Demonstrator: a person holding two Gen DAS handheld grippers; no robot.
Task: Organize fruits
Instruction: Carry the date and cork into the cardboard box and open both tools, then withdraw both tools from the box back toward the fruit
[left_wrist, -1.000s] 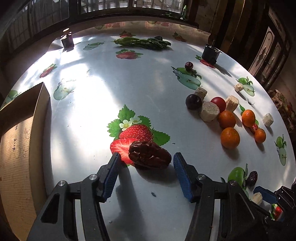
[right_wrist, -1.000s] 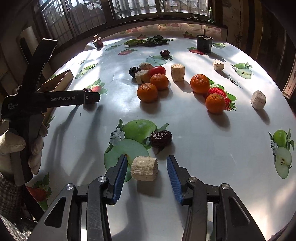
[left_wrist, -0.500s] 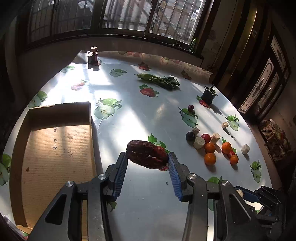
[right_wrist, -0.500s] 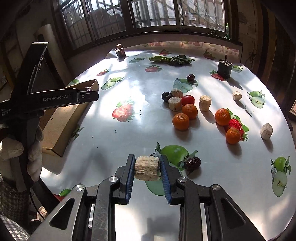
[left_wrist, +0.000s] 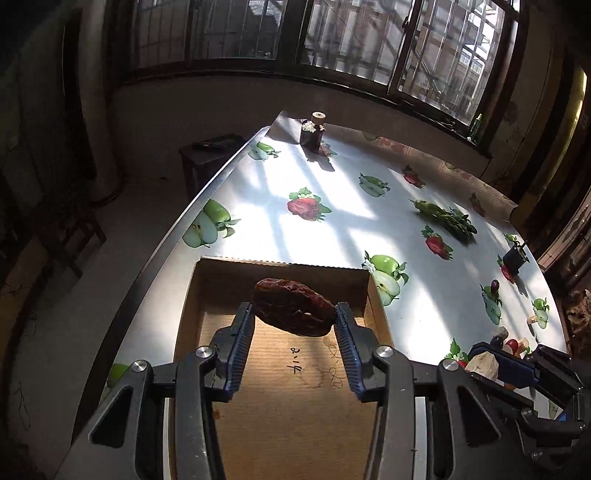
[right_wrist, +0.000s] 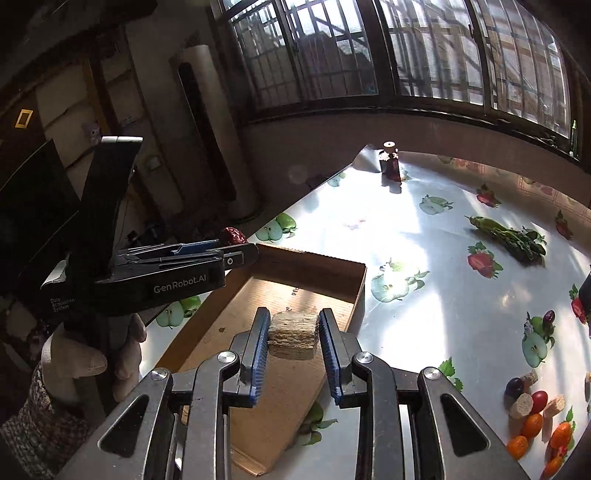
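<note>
My left gripper (left_wrist: 293, 308) is shut on a wrinkled dark red date (left_wrist: 295, 314) and holds it in the air over the open cardboard box (left_wrist: 221, 280). My right gripper (right_wrist: 293, 313) is shut on a pale beige cylindrical chunk (right_wrist: 293, 334), which hangs above the same box (right_wrist: 314, 269) near its right wall. In the right wrist view the left gripper (right_wrist: 236, 249) comes in from the left with the date (right_wrist: 233, 235) at its tip. The left wrist view shows the right gripper (left_wrist: 491, 363) at the lower right with the beige chunk (left_wrist: 482, 363).
The box lies near the table's left edge (left_wrist: 177, 236). Several oranges (right_wrist: 532, 424), a red fruit (right_wrist: 539, 400), a dark plum (right_wrist: 514, 387) and beige chunks lie at the right. Green vegetables (right_wrist: 509, 236), a dark bottle (right_wrist: 391, 162) and a small black pot (left_wrist: 515, 256) stand farther back.
Both grippers closed on their pieces, lifted them off the table and carried them left to above the cardboard box. The fruit cluster now lies far to the right.
</note>
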